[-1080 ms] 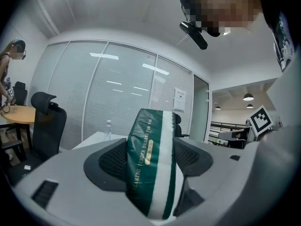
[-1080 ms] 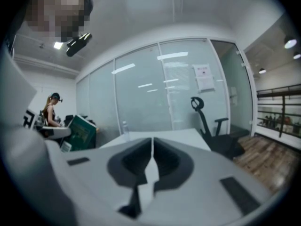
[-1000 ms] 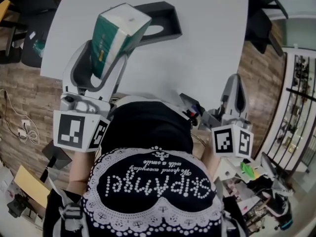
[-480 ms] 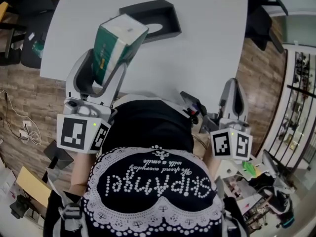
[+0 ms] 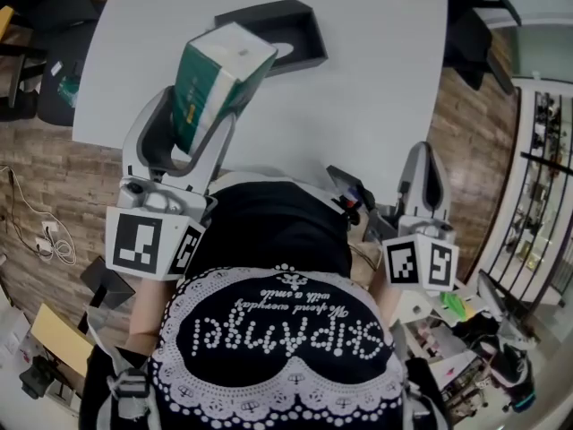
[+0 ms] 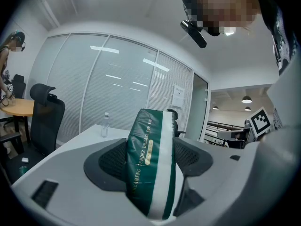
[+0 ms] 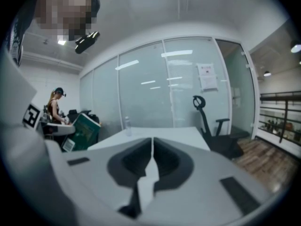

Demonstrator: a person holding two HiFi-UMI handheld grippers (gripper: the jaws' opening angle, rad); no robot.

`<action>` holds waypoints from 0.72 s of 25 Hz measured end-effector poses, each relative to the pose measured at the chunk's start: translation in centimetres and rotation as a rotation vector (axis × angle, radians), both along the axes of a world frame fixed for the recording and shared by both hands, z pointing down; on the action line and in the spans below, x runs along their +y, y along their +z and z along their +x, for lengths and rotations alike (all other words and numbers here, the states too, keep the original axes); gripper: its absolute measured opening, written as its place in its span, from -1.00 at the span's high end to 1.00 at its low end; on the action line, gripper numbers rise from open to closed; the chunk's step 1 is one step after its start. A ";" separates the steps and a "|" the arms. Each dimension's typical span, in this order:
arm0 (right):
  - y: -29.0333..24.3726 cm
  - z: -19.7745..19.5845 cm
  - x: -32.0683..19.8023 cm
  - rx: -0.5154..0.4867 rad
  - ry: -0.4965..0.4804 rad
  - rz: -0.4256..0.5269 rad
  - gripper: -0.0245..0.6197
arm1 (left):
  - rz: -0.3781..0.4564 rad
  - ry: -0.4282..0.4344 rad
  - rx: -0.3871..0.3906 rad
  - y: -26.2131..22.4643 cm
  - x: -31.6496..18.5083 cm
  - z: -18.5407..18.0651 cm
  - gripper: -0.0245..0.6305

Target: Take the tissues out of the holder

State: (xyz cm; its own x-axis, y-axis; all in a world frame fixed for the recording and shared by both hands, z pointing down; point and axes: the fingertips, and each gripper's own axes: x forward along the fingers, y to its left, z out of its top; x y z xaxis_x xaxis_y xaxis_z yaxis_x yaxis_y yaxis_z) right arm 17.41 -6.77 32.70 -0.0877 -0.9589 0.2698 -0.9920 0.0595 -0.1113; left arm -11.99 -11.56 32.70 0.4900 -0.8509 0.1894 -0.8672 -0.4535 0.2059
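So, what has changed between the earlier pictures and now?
Very little. The left gripper with the green tissue pack has drawn slightly back from the black holder, so more of the holder shows behind it. Nothing was taken or released: the pack stays clamped, the right gripper, shut and empty, has not moved, and the holder keeps its place on the table.

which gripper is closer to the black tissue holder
Left. The left gripper, clamped on the tissue pack, is just short of the holder; the right gripper sits shut by the table's near edge.
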 end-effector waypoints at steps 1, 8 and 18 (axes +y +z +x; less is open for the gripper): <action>0.1 0.0 0.0 -0.003 -0.001 -0.001 0.82 | -0.003 0.003 -0.001 0.1 0.1 0.1 -0.08; 0.1 -0.2 0.0 -0.005 -0.006 -0.004 0.82 | -0.007 0.019 0.007 0.1 0.3 0.5 -0.08; -0.2 -0.1 -0.2 0.000 -0.005 -0.002 0.82 | -0.014 0.031 0.008 0.4 0.3 0.9 -0.08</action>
